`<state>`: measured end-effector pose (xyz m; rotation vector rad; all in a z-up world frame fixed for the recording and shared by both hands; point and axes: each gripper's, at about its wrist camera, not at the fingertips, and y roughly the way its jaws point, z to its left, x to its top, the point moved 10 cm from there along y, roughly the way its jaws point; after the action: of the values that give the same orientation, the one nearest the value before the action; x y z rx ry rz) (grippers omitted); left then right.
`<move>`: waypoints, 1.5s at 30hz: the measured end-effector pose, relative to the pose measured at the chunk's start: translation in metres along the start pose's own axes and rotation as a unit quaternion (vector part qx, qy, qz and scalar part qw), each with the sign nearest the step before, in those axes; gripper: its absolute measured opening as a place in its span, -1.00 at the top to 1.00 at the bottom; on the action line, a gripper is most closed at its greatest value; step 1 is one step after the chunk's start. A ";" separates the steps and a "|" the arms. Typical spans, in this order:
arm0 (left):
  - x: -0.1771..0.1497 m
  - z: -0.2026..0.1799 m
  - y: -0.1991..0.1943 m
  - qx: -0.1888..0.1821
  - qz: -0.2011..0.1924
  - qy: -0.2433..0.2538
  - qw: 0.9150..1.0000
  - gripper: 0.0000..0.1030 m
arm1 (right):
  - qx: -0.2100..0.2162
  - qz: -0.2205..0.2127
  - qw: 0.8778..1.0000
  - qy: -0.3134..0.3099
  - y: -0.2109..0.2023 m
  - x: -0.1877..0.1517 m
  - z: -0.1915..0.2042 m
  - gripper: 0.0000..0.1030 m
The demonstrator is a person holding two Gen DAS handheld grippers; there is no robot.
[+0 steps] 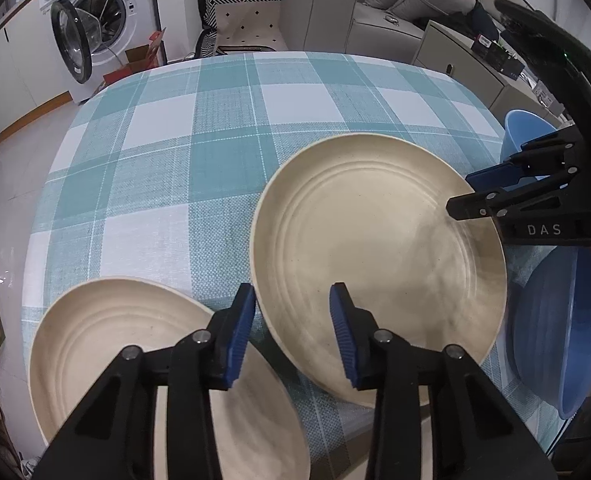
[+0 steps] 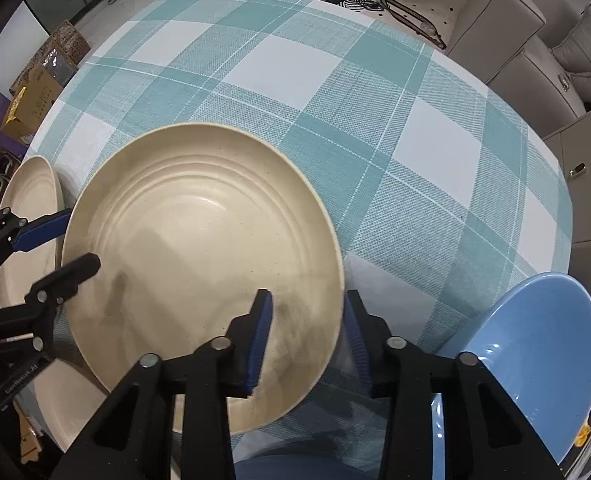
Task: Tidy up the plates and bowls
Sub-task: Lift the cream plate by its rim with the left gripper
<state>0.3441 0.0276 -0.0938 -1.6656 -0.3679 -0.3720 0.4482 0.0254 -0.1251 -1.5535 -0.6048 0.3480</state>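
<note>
A table [image 1: 215,128] draped in a woven cloth of teal and white checks carries the dishes. Two cream plates sit on it, both round and matte, with raised rings stepping down toward the middle. The larger-looking plate [image 1: 375,240] lies mid-table, tilted a little; the second plate [image 1: 107,344] is just beside it at the near left edge. At the right edge stand smooth, glossy blue bowls [image 2: 535,344], deep and rounded.

The left tongs [image 1: 293,336] slope steeply downward over the gap between the two plates. Their ribbed blue pads [image 1: 239,340] straddle the near rim of the middle plate — one pad outside it, one above its inner slope — with clear space either side, so they are released and grasp nothing.

The right tongs [image 2: 309,340] point almost straight down at the opposite rim of the same plate. One pad sits over the plate's inside, the other outside on the cloth — narrow, yet a gap shows on both sides of the rim, so no grip yet.
</note>
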 end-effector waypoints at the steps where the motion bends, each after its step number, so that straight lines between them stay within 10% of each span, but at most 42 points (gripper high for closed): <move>1: 0.000 0.000 0.000 0.002 -0.002 0.000 1.000 0.34 | -0.001 -0.001 1.000 -0.001 0.001 -0.002 -0.002 0.40; 12: 0.004 0.011 -0.007 0.004 -0.016 -0.020 1.000 0.49 | -0.026 -0.021 0.999 -0.008 0.003 -0.006 -0.006 0.80; 45: 0.011 0.014 -0.117 0.023 -0.133 -0.026 0.991 0.49 | -0.042 -0.136 0.990 -0.006 -0.121 -0.010 0.013 0.81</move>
<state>0.3024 0.0565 0.0137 -1.5870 -0.6369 -0.5137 0.4127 0.0293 -0.0084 -1.5264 -0.8380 0.1265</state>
